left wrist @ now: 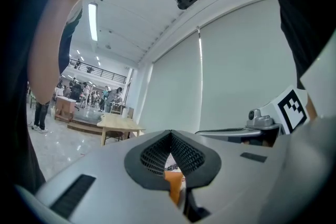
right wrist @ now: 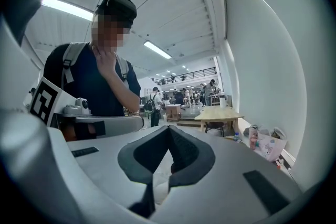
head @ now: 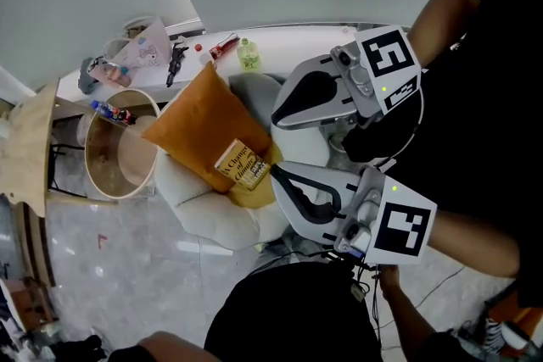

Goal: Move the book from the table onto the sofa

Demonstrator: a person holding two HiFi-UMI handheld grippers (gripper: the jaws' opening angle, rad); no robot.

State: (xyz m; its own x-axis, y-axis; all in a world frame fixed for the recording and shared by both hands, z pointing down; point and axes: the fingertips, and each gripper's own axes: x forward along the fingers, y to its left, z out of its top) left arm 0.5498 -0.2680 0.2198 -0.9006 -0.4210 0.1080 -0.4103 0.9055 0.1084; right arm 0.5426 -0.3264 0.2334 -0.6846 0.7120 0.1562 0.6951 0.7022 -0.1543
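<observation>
Grey polished floor (head: 127, 267) filled the lower left of the head view. At the far left edge stood a pale wooden table (head: 30, 140). Just beside it was a round beige tub (head: 119, 153). Above the tub a white table (head: 288, 36) curved along the wall. It carried a pink bag (head: 140, 47), a small black item (head: 176, 59) and a green bottle (head: 248, 55).

Near the middle sat a white sofa (head: 212, 216) with an orange cushion (head: 199, 127) propped on its seat. The book (head: 243, 165) was on the sofa, not on either table. It lay cover up, tilted against the lower right side of the orange cushion, with a yellow cushion (head: 254, 192) under its lower edge.

Right of the book came the two tools, both reaching in from the right. The left gripper (head: 276, 171) was the lower one in the head view, and its tip showed just beside the book's right edge. In its own view its jaws were together at the tips and clamped on nothing. Only a sliver of the orange cushion showed through the gap behind the pads.

The right gripper (head: 276, 119) was the upper one, with its tip over the sofa's white back beside the orange cushion. Its jaws were likewise pressed together and empty, with pale upholstery visible behind them. In the right gripper view a bystander (right wrist: 86, 86) with backpack straps stood at the left, one hand raised to the chin.
</observation>
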